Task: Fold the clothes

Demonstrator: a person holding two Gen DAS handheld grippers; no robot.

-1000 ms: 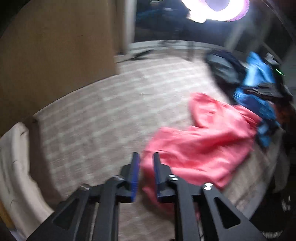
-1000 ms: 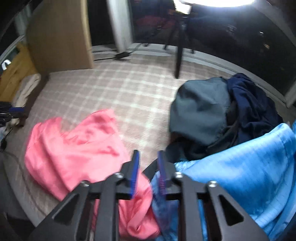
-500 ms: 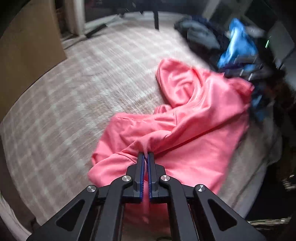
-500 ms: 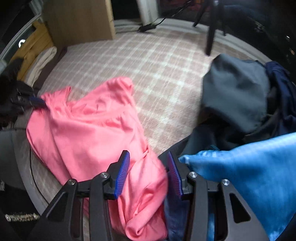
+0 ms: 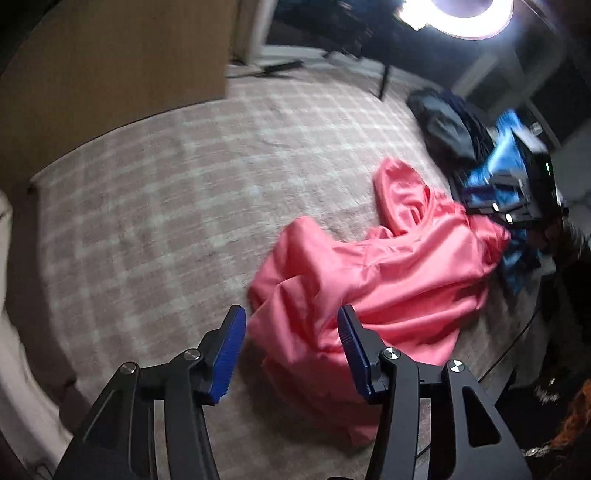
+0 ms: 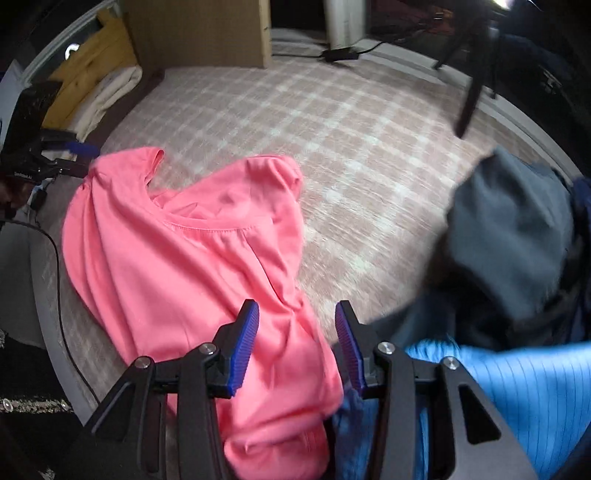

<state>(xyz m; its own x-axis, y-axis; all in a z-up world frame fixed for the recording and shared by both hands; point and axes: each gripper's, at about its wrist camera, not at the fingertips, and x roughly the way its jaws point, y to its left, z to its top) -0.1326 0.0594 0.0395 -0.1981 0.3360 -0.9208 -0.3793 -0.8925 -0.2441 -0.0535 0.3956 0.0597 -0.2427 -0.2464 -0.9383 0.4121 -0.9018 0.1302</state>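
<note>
Jaws parted wide on both the left gripper (image 5: 291, 350) and the right gripper (image 6: 297, 341), gripping nothing. Beneath and ahead, pink shirt (image 6: 184, 258) rumpled on the checked blanket (image 6: 351, 147), beside the blue garment (image 6: 517, 387) and grey garment (image 6: 509, 221). Judged barely begun: 0 folds made, spreading and folding all left.

Dim room, glaring ring light (image 5: 458, 16), motion blur

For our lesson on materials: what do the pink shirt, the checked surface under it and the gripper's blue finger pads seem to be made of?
Crumpled pink short-sleeved shirt: thin knit fabric, probably cotton or a blend; it drapes in soft folds, matte.
Pale pink-and-white checked cover: woven or plush textile; fuzzy, dull.
Ribbed blue pads on the right hand-held gripper: likely rubber or soft plastic; fine ridges.
</note>
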